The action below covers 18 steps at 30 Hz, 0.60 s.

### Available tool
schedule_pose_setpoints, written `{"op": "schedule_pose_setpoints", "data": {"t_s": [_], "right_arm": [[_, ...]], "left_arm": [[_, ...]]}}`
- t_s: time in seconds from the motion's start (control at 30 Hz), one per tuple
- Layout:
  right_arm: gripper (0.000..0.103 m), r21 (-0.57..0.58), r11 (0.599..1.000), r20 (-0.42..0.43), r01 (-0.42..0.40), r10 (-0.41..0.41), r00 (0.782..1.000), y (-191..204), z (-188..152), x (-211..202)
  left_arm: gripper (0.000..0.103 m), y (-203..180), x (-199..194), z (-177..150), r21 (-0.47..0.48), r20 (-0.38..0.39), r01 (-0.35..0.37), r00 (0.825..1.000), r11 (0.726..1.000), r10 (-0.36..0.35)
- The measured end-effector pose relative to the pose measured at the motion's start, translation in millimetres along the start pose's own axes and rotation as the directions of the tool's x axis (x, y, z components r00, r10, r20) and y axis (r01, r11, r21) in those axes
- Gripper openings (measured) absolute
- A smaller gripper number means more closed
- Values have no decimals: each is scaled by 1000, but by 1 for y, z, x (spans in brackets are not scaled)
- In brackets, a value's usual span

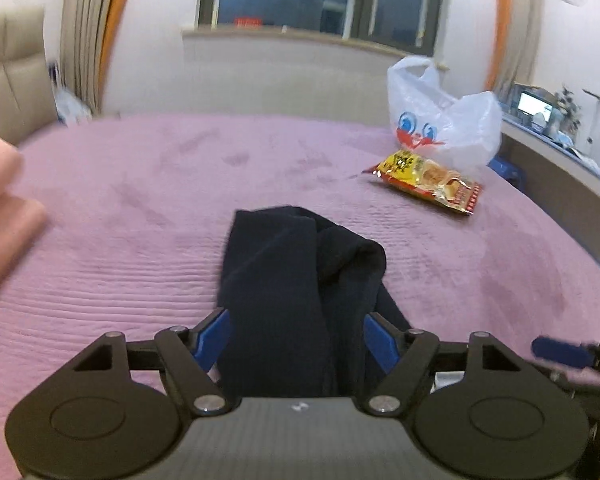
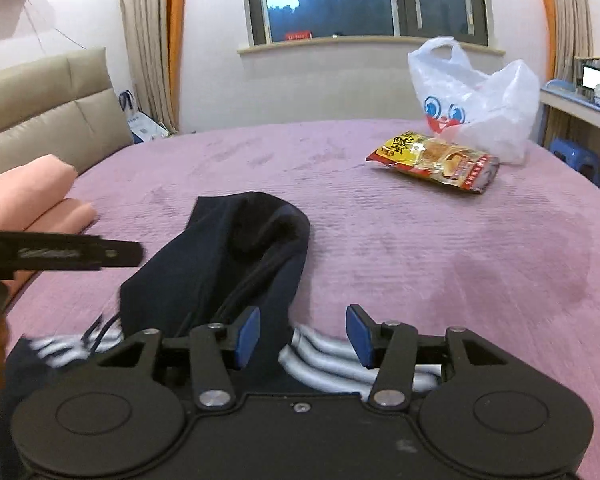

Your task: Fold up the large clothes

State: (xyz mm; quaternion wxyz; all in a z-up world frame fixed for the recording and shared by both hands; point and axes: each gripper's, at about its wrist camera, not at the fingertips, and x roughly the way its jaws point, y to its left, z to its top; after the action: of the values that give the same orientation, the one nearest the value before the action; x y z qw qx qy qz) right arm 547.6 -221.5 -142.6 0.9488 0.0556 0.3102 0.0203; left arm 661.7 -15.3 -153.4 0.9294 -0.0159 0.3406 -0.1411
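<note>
Left wrist view shows a white plastic bag [image 1: 446, 120] standing at the far right of the purple bedspread [image 1: 140, 208]; the bag is printed with two blue cartoon eyes and a red mouth, and what it holds cannot be made out through the plastic. Just in front of it lies a sealed yellow and red snack packet [image 1: 428, 180] with pale baked pieces showing through its clear part; it carries bold dark characters on the yellow, too blurred to read. A dark navy garment [image 1: 296, 280] lies bunched near the middle of the bed, running back between the blue pads of the left gripper [image 1: 296, 340], whose jaws stand apart and do not press the cloth. From the right wrist view the right gripper [image 2: 303, 336] is likewise spread wide, holding nothing, with the garment's white striped edge [image 2: 340, 364] lying under it. A folded pink cloth [image 2: 32, 196] sits at the left by the beige headboard [image 2: 40, 96]. A red sign [image 2: 298, 35] on the window sill is unreadable.
</note>
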Motion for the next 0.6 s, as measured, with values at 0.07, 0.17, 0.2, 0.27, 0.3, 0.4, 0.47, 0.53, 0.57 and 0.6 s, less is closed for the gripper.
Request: {"op": "schedule_pose_setpoints", "data": {"t_s": [0.07, 0.17, 0.2, 0.27, 0.3, 0.4, 0.47, 0.53, 0.57, 0.6], "right_arm": [[60, 13, 1000, -20, -7, 7, 1000, -4, 12, 26], [60, 61, 998, -63, -9, 13, 998, -13, 30, 67], [60, 82, 997, -83, -7, 14, 996, -17, 34, 80], [60, 137, 991, -131, -9, 27, 991, -24, 41, 106], [60, 167, 986, -154, -15, 41, 987, -28, 43, 118], [60, 202, 979, -185, -28, 67, 980, -31, 45, 140], [60, 192, 980, -189, -51, 88, 978, -28, 47, 150], [60, 172, 983, -184, -67, 99, 978, -23, 51, 157], [60, 166, 983, -181, -73, 103, 978, -21, 52, 160], [60, 163, 983, -178, -80, 109, 978, -18, 55, 165]], "left_arm": [[73, 4, 41, 17, -23, -65, -1, 998, 1000, -1], [73, -5, 88, 33, 14, -119, -41, 992, 999, 42], [74, -8, 103, 36, 33, -141, -49, 989, 998, 54], [73, -14, 135, 40, 65, -203, -40, 978, 997, 52], [73, -15, 145, 39, 68, -217, -32, 975, 997, 46], [31, -15, 165, 38, 142, -218, -61, 972, 988, 92], [18, -3, 161, 37, 120, -206, -41, 976, 992, 65], [16, 18, 144, 37, 34, -172, 13, 985, 999, -7], [15, 30, 135, 37, -16, -151, 37, 988, 999, -39], [13, 42, 128, 39, -58, -135, 56, 989, 997, -63]]}}
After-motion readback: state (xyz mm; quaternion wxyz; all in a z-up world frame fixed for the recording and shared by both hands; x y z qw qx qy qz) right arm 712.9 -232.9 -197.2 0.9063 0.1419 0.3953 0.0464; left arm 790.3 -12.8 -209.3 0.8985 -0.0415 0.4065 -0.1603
